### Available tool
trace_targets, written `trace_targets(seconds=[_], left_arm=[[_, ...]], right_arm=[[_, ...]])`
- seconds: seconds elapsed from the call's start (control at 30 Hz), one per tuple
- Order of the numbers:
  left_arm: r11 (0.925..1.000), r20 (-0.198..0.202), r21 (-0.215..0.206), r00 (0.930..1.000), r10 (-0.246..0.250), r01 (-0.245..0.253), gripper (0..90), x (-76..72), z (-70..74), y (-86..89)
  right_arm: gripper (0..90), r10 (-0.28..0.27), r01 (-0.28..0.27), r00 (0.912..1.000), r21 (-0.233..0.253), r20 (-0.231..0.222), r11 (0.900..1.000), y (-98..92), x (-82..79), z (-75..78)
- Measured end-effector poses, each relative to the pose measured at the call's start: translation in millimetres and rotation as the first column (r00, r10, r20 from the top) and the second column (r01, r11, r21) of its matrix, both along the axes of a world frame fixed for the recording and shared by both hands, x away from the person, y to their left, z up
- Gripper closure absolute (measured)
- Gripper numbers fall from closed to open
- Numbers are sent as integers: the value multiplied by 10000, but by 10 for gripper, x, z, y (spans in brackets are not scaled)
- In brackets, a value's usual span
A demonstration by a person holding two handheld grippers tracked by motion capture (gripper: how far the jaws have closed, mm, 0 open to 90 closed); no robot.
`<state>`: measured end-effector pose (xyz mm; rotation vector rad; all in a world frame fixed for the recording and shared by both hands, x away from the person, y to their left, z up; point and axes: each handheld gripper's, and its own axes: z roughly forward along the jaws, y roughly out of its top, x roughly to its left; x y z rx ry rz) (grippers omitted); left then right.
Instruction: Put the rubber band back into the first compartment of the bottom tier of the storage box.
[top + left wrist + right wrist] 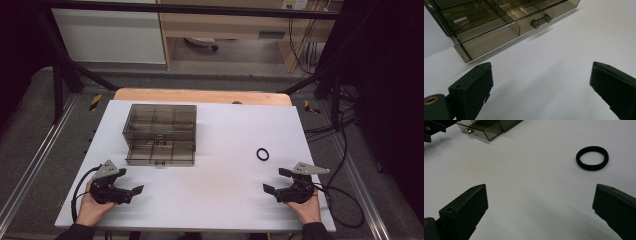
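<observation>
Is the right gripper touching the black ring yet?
Apart. The right gripper view shows white table between the open right gripper and the black ring, which lies ahead of the jaws.

A smoky transparent plastic drawer box (160, 122) stands on the flat white tabletop (210, 200), toward its far left. The box's lower clear drawer (160, 154) is pulled out toward the person. A small black rubber ring (262, 154) lies flat on the tabletop to the right of the box, well apart from it. Near the front edge, the left gripper (131, 181) rests before the drawer, and the right gripper (276, 181) rests before the ring, each apart from these things.
</observation>
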<state>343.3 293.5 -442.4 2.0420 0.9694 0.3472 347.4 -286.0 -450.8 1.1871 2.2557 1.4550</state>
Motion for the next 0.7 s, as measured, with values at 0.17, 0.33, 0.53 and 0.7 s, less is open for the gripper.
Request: trace_targets(seconds=[0.17,0.33,0.53,0.7], left_arm=[[10000,30,-22,10000,-1,1,47,8,13,-13],[10000,44,-6,10000,-29,29,48,10,21,-44],[10000,39,10,10000,-78,78,49,25,35,-99],[9999,15,93,10000,-91,91,48,22,39,-145]], right_arm=[[8,-2,2,10000,9,15,10000,-2,-3,3],[8,3,-3,10000,-8,-11,10000,1,-8,3],[8,-7,7,10000,-81,0,10000,0,-7,3],[8,31,-31,10000,-150,-10,9999,1,-6,1]])
